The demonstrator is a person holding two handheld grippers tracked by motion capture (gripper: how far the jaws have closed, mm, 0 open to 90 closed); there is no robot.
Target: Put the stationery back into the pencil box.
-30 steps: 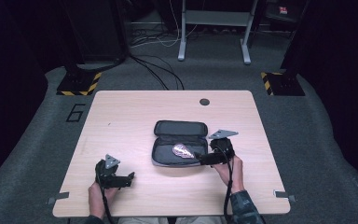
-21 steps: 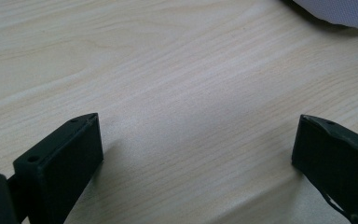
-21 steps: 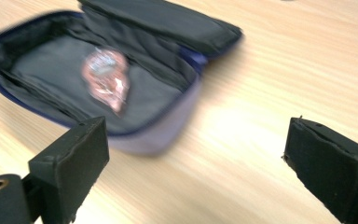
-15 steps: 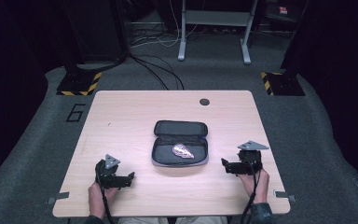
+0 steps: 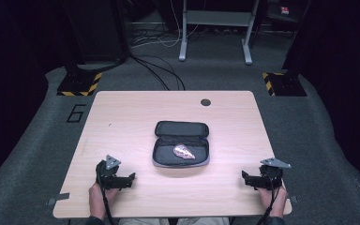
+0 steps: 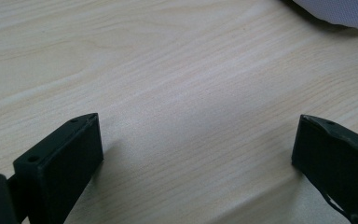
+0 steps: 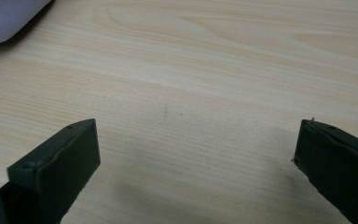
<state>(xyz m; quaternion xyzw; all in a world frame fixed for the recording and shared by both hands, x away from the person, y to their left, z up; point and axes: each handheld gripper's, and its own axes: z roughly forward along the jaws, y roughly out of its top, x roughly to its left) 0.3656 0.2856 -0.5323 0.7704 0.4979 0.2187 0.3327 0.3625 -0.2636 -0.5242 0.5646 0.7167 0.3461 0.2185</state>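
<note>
Both claws sit low at the near edge of the tabletop (image 5: 122, 117), one at each corner. The left claw (image 5: 130, 180) has its jaws spread wide with nothing between them, just bare wood grain in the left gripper view (image 6: 196, 140). Same story for the right claw (image 5: 244, 178), wide open and empty (image 7: 196, 154). The open case (image 5: 182, 143) lies mid-table between them, well apart from both, lid folded back, with a small pinkish shiny thing (image 5: 183, 151) inside; can't tell what it is. Only writing I can read is a "6" (image 5: 76, 113) on the floor by the far left corner. A dark round hole (image 5: 206, 102) sits near the far edge
</note>
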